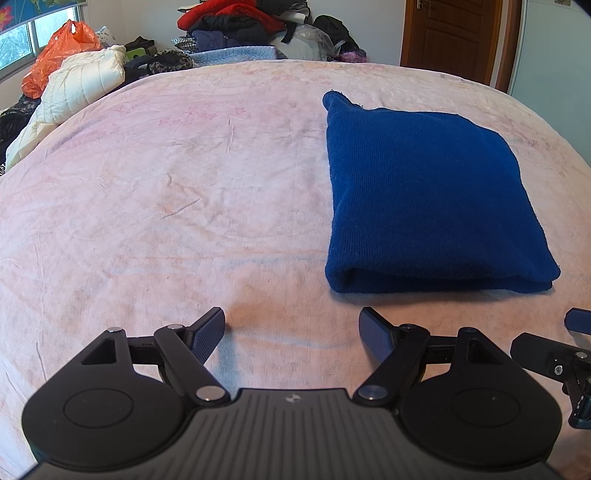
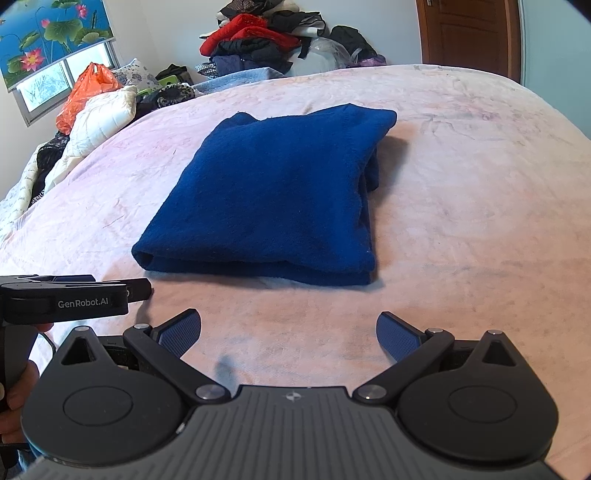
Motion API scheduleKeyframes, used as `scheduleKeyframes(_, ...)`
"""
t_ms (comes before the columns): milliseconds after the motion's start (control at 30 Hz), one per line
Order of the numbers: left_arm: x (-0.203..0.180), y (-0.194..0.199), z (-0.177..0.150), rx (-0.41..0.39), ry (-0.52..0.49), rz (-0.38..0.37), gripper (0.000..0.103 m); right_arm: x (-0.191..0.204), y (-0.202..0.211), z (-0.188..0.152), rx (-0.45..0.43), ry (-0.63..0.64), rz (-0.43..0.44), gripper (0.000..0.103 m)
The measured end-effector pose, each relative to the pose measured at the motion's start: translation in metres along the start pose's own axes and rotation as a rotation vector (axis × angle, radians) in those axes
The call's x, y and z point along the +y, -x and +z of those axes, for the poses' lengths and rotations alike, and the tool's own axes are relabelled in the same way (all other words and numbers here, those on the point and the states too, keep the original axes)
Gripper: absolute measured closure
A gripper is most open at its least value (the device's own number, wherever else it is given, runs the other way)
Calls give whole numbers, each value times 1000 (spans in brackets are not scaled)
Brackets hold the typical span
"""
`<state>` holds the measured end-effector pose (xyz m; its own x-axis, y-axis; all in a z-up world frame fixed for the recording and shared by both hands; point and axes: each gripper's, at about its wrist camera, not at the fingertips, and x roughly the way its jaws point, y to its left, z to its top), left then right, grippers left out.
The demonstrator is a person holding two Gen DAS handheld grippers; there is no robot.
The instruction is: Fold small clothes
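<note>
A dark blue knitted garment [image 1: 428, 192] lies folded into a thick rectangle on the pink bedspread [image 1: 184, 192]. In the right wrist view the same garment [image 2: 273, 195] sits straight ahead, its folded edge nearest me. My left gripper [image 1: 293, 332] hovers open over bare bedspread, short of the garment and to its left, with nothing between its fingers. My right gripper [image 2: 290, 332] is open too, just short of the garment's near edge, empty. The left gripper's body [image 2: 66, 299] shows at the left edge of the right wrist view.
Piled clothes [image 1: 236, 26] and a white quilted jacket [image 1: 77, 81] with an orange plastic bag [image 1: 59, 48] line the far and left sides of the bed. A brown door [image 1: 450, 37] stands at the back right. A window [image 2: 62, 77] is at the left.
</note>
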<state>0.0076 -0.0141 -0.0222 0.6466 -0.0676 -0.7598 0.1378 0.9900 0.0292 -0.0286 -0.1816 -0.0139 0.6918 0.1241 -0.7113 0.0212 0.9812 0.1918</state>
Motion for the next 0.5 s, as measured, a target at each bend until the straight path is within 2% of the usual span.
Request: scheduleKeyframes(500, 0, 0, 0, 0, -1, 0, 23, 0, -1, 0, 4, 1, 2, 1)
